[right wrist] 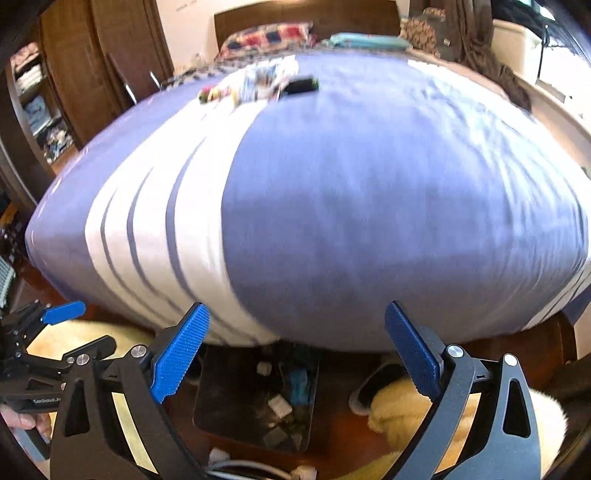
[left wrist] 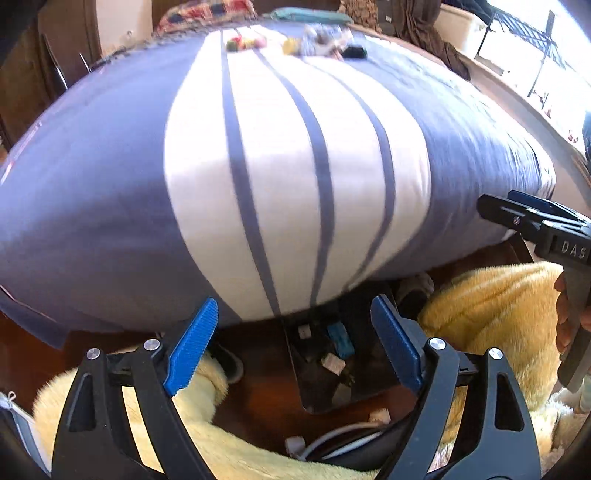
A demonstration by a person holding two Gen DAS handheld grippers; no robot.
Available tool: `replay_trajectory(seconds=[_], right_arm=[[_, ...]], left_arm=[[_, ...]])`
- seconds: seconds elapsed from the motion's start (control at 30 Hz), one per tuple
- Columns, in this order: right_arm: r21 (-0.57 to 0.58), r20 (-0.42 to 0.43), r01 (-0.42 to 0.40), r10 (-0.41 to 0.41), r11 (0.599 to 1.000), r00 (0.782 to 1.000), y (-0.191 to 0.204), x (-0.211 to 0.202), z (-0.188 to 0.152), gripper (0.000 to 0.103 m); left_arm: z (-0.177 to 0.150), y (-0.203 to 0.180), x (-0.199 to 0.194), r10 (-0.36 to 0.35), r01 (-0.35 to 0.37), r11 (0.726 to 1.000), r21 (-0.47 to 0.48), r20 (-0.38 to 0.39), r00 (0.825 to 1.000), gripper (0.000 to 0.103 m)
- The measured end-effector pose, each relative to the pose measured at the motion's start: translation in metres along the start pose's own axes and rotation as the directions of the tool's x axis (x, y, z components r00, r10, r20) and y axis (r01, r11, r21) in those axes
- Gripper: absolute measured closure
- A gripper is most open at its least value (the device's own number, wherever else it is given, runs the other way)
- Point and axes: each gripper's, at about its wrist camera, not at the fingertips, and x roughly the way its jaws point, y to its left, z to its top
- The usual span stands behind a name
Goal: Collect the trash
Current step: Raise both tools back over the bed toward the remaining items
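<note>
Several bits of trash [left wrist: 321, 44] [right wrist: 258, 83], wrappers and a small black item among them, lie at the far end of a bed with a blue and white striped sheet [left wrist: 295, 147] [right wrist: 332, 203]. On the floor at the bed's foot stands a dark bin [left wrist: 295, 365] [right wrist: 203, 391] holding white scraps and a blue piece [left wrist: 340, 339]. My left gripper [left wrist: 295, 306] [right wrist: 77, 328] hangs open and empty above the bin. My right gripper [right wrist: 297, 310] [left wrist: 517, 218] is beside it, also open, nothing between its fingers.
A fluffy yellow rug [left wrist: 498, 306] [right wrist: 399, 406] surrounds the bin, with a grey slipper [right wrist: 365, 391] on it. White cable and plug [left wrist: 295, 443] lie near the front. A wooden wardrobe [right wrist: 92, 74] stands left; pillows [right wrist: 269, 35] at the headboard.
</note>
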Motion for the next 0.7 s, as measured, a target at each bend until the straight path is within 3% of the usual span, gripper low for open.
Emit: replay_trajectory(seconds=[0.43,0.7], right_arm=[[-0.029,0.112,0.06,-0.056,0.998,0.992,-0.003,0.009,0.097,0.007],[-0.028,0.145,0.034,-0.029,0.999,0.989,0.009,0.038,0.152,0.007]], left_arm=[[0.088,0.028,-0.003,0.078,-0.078,0.997,-0.002,0.123,0.989,0.022],[0.148,0.055,0.018,0.119,-0.115,0.993,-0.03,0.161,0.98,0.022]])
